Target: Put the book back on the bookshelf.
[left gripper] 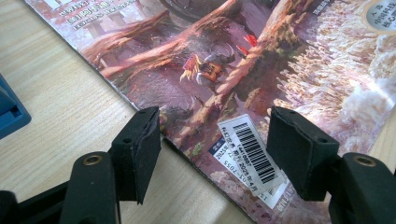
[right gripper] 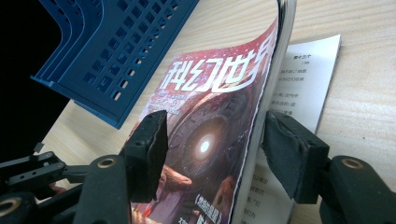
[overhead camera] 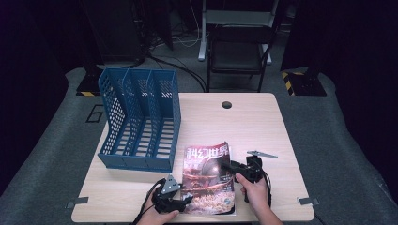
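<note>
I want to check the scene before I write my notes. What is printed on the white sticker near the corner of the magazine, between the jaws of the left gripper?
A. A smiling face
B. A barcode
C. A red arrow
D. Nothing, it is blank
B: in the left gripper view, the white sticker on the magazine cover carries black barcode lines with small digits beside them, lying between the open jaws of the left gripper.
</note>
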Motion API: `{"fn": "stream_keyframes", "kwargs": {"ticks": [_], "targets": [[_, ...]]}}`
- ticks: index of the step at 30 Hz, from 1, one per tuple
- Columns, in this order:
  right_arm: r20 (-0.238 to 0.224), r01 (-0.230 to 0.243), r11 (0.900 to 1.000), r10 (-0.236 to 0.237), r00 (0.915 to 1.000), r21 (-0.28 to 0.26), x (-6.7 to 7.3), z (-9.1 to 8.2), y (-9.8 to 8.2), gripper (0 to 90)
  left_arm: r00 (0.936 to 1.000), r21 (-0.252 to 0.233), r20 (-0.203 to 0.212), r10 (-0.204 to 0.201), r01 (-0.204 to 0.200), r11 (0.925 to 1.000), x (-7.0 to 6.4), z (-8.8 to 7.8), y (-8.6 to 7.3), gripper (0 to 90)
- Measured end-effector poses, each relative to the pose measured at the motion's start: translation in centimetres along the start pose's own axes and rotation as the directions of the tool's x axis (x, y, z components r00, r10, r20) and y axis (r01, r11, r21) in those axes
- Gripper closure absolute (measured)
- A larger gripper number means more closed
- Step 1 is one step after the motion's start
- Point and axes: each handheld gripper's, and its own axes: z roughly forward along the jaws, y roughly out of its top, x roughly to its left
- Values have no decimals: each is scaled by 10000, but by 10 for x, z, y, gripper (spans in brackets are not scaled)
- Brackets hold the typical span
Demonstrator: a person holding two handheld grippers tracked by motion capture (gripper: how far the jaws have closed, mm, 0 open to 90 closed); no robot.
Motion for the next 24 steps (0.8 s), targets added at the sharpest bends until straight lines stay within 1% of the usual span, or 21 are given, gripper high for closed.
{"fn": "stream_keyframes", "kwargs": {"ticks": [2,3,5,7,9,10,11,12,13,15,18,22,24], "targets": [[23,-54,10000,54,10000,68,1,1,0,401,10000,-37,1,-7,7,10000,0,0,0,350],[59,88,9999,-88,9999,74,0,2,1,401,10000,-55,22,-5,6,10000,0,0,-1,350],[77,153,9999,-154,9999,60,0,4,1,403,10000,-118,5,-21,21,9999,0,0,-1,350],[48,-119,9993,117,9999,349,2,8,0,410,10000,-189,33,-44,44,9998,0,0,-2,350],[113,179,9986,-185,9998,494,2,12,-1,412,10000,-278,36,-15,16,9996,0,0,-3,350],[113,179,9986,-185,9998,494,2,12,-1,412,10000,-278,36,-15,16,9996,0,0,-3,350],[204,152,9971,-167,9997,749,6,14,-2,412,10000,-282,40,-10,11,9996,0,0,-3,350],[262,404,9968,-423,9988,691,5,14,-2,411,10000,-289,46,-10,12,9996,0,0,-3,350],[226,392,9967,-409,9989,712,5,14,-2,412,10000,-276,42,-5,6,9996,0,0,-3,350],[129,217,9968,-228,9997,764,5,13,-2,415,10000,-274,42,-7,8,9996,0,0,-3,350],[130,202,9957,-215,9997,899,5,13,-3,418,10000,-275,69,-37,39,9996,0,0,-3,350],[64,310,9928,-320,9995,1156,5,13,-4,430,10000,-213,89,15,-13,9998,1,0,-3,350],[-49,159,9902,-153,9999,1385,7,13,-6,446,10000,-194,77,37,-35,9998,1,0,-2,350]]}}
